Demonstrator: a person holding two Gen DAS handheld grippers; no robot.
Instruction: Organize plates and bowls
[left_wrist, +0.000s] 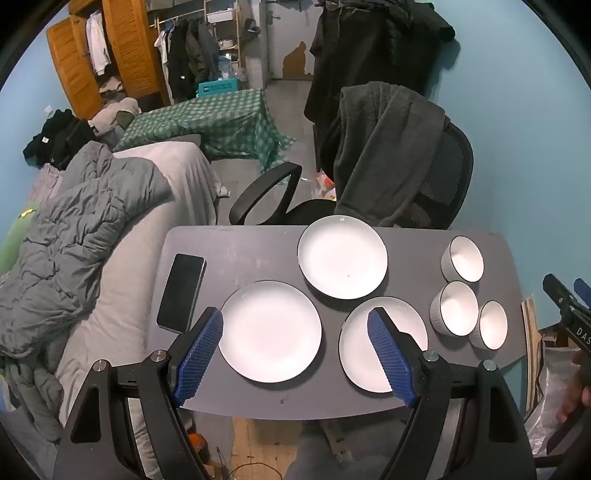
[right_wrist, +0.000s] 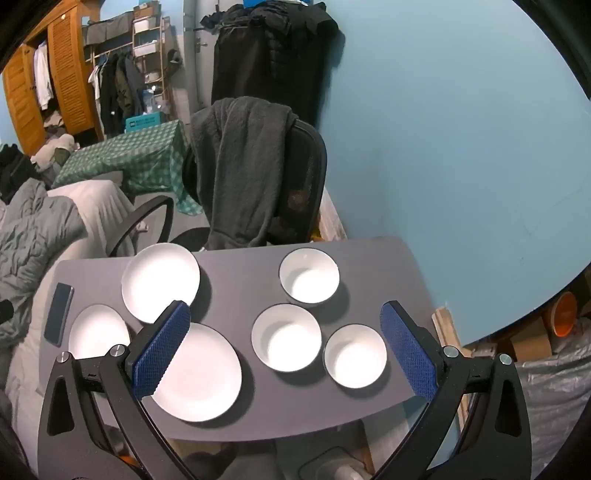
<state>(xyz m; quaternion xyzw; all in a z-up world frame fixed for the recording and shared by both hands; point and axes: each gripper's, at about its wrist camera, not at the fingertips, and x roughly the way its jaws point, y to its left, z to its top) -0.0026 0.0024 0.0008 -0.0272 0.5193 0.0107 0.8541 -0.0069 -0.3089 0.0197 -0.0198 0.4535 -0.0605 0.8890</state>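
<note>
While both grippers hang spread wide and empty, left gripper (left_wrist: 295, 332), right gripper (right_wrist: 284, 339), plates (left_wrist: 269, 330) and bowls (right_wrist: 286, 338) flat, mouths up.

Right gripper (right_wrist: 284, 347) gapes above three bowls (right_wrist: 286, 341) and apparently three plates (right_wrist: 197, 373).

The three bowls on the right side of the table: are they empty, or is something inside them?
Empty. In the right wrist view each bowl stands upright and shows only its plain white inside.
</note>
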